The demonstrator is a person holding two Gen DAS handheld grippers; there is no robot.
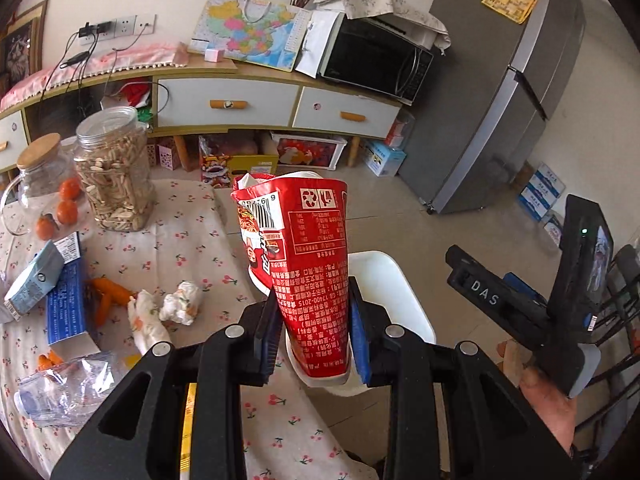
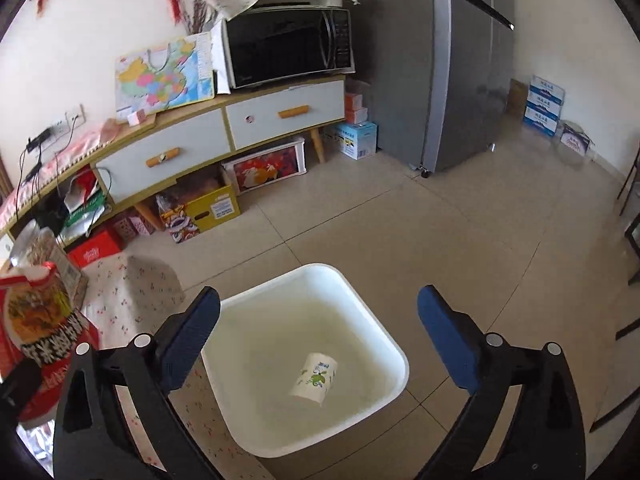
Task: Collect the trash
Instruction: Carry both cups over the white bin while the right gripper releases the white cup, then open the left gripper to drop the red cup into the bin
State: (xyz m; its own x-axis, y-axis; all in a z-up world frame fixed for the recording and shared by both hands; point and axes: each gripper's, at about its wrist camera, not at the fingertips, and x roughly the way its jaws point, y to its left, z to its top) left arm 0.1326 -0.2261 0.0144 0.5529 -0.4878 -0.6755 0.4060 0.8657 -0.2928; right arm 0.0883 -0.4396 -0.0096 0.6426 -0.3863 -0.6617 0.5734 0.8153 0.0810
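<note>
My left gripper [image 1: 314, 324] is shut on a squashed red instant-noodle cup [image 1: 308, 256], held upright above the table's right edge with the white bin [image 1: 404, 280] behind it. My right gripper [image 2: 318, 332] stands wide open over the same white bin [image 2: 384, 344] on the floor, nothing between its fingers. A small paper cup [image 2: 314, 378] lies on its side inside the bin. The red noodle cup [image 2: 36, 328] shows at the left edge of the right wrist view. On the table lie crumpled tissues [image 1: 180, 304], a crushed clear bottle [image 1: 64, 388] and small cartons [image 1: 36, 280].
A floral cloth covers the table [image 1: 192, 240], which carries a jar of seeds [image 1: 116, 172], a glass jar with a cork lid [image 1: 38, 172], tangerines [image 1: 66, 210] and carrots [image 1: 112, 292]. Behind stand a sideboard [image 2: 224, 136], a microwave [image 2: 288, 46] and a grey fridge [image 2: 460, 60]. Boxes line the tiled floor.
</note>
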